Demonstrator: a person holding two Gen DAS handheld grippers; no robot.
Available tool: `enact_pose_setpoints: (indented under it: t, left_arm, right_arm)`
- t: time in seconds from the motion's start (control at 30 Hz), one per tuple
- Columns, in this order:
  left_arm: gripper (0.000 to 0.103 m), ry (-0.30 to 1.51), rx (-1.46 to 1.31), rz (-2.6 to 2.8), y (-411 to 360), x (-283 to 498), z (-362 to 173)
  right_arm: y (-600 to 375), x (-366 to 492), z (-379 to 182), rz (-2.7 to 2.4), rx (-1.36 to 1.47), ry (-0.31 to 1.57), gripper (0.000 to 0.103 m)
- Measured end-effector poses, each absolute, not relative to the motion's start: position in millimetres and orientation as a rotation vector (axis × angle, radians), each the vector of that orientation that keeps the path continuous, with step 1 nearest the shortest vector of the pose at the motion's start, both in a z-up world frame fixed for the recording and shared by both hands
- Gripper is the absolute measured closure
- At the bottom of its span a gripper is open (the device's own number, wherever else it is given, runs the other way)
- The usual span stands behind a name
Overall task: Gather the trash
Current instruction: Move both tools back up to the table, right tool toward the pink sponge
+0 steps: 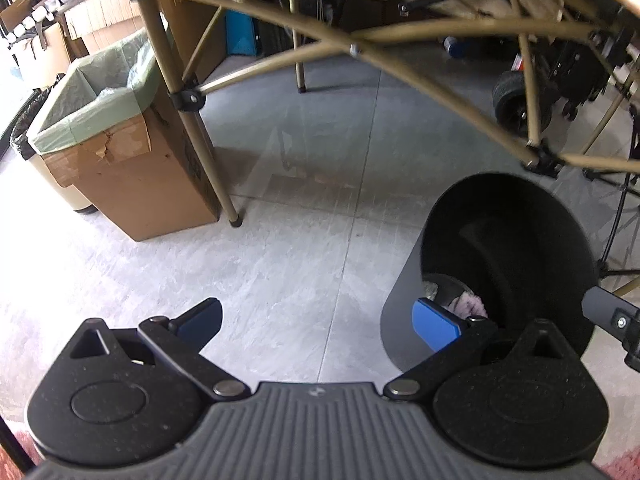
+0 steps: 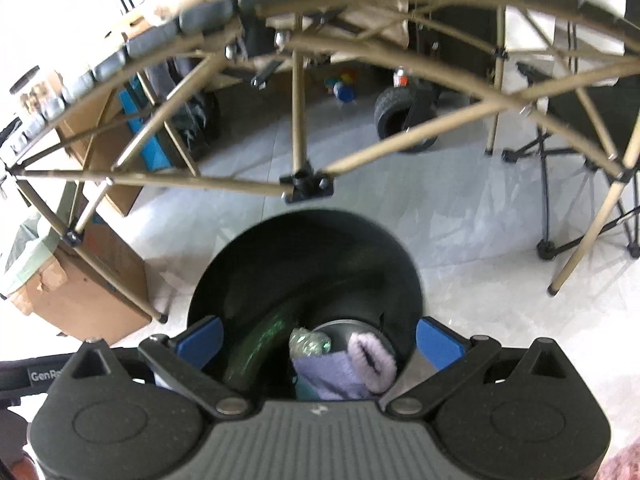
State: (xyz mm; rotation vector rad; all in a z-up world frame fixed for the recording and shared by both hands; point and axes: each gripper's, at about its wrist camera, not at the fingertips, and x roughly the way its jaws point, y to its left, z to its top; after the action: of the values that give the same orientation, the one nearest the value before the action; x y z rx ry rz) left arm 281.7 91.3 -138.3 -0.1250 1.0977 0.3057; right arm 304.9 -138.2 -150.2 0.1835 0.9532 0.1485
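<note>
- While I hold both claws over the pale marbled tile floor (image 1: 304,240), my left gripper (image 1: 316,320) gapes wide with nothing between its two blue pads.
- My right gripper (image 2: 319,336) is spread just as wide and empty, directly above the round dark trash bin (image 2: 304,264).
- One smooth, cylindrical bin; inside I count three bits: a crinkled clear plastic wad (image 2: 310,342), a lavender cloth (image 2: 328,376) and a fuzzy lilac roll (image 2: 374,360).
- One cardboard box (image 1: 132,176) with torn flaps, lined with a thin green bag (image 1: 100,92), stands beside a tan metal table leg (image 1: 188,120).
- One black rubber wheel (image 2: 402,118) sits behind the crossed tubular struts.
</note>
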Motion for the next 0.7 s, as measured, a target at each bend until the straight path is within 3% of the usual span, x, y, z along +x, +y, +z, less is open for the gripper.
enact_pose_setpoints:
  t: [0.3, 0.7]
  left_arm:
    - [0.000, 0.980, -0.141, 0.323, 81, 272, -108]
    - [0.000, 0.669, -0.105, 0.297, 42, 246, -33]
  right_arm:
    - [-163, 292, -107, 0.135, 0.160, 0.816, 0.000]
    - [-181, 280, -44, 0.173, 0.124, 0.629, 0.000]
